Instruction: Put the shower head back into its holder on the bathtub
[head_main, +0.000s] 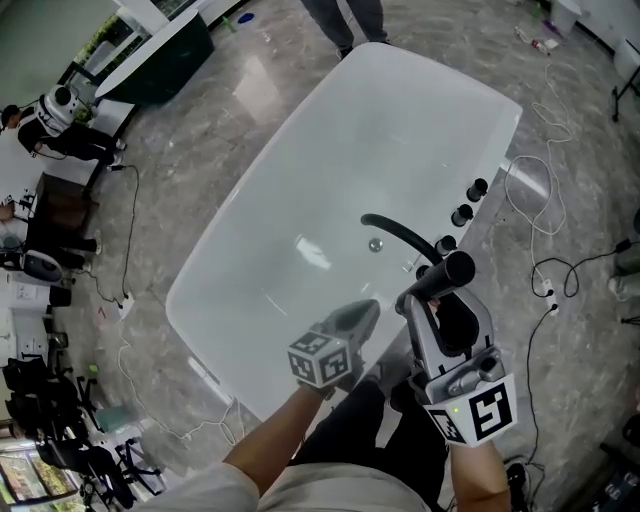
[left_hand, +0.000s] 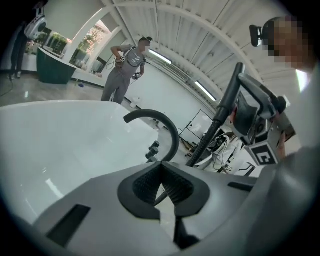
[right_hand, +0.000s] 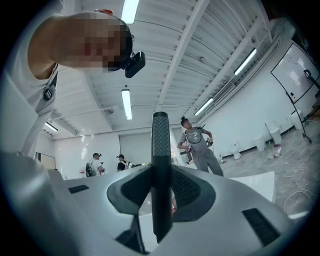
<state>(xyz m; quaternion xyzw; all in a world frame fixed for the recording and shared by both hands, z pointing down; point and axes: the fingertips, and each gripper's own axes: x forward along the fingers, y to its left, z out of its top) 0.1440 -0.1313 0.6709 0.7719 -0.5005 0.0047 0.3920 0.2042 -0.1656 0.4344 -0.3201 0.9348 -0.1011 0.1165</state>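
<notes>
Closest, the right tool (head_main: 432, 297) (smooth grey plastic, a square-marked cube at its rear) has its ribbed black pads clamped on the shower head (head_main: 447, 275). This is a slim black rod with a finely knurled face, held over the rim of the bathtub (head_main: 380, 130) just beside the curved black spout (head_main: 398, 234). Round black knobs (head_main: 462, 214) stand further along that rim. The left tool (head_main: 362, 312) hangs over the glossy white oval basin, jaws pressed together with nothing between them. Grey marbled floor (head_main: 200, 120) surrounds the tub, with thin cables (head_main: 545, 215) looping across it.
</notes>
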